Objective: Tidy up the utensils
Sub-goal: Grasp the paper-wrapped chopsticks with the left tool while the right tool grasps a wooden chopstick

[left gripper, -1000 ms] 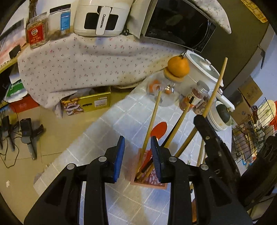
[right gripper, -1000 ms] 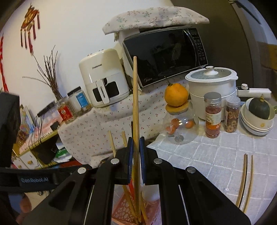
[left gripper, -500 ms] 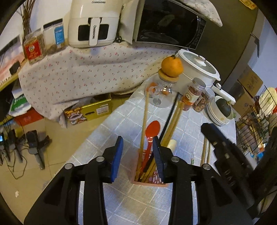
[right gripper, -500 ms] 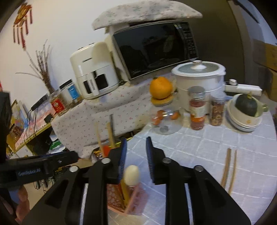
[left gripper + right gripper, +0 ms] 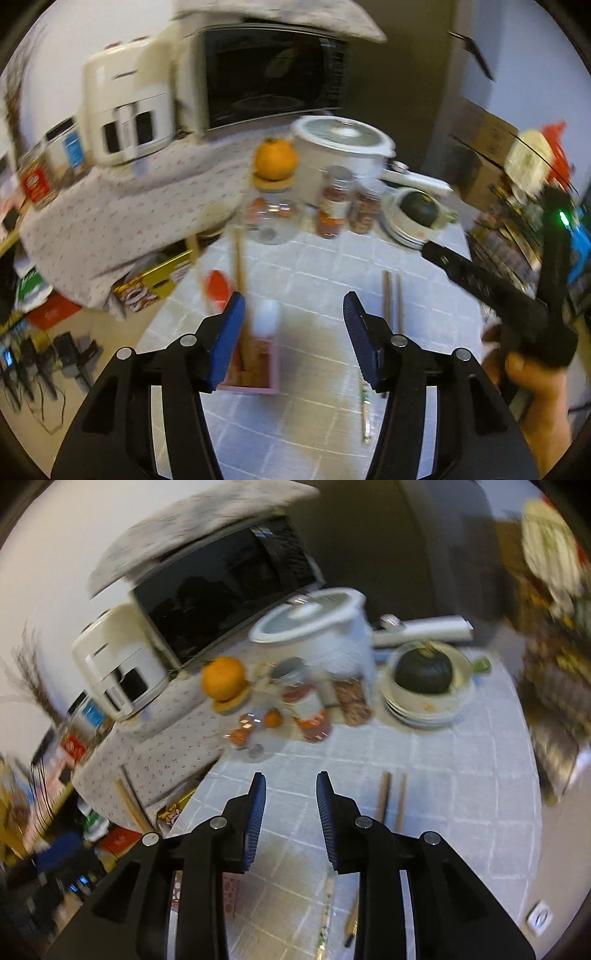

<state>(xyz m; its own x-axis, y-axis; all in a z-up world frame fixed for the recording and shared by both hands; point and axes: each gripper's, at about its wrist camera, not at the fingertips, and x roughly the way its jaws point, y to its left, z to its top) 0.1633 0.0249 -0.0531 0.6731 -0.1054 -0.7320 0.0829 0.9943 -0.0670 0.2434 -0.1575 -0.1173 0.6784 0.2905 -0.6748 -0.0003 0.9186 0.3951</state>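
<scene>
Pink utensil holder sits on the tiled surface by the left claw, whose jaws are opening, nothing between them. Loose chopsticks lie ahead of the right claw, released and empty.

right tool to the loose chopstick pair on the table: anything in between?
Nothing. In the right wrist view the right tool hangs open and empty, and only bare checked tablecloth separates it from the chopstick pair lying just to its right.

The right gripper no longer clamps the long chopstick and now hangs empty, apart from the utensil holder; the left gripper is opening wider.
</scene>
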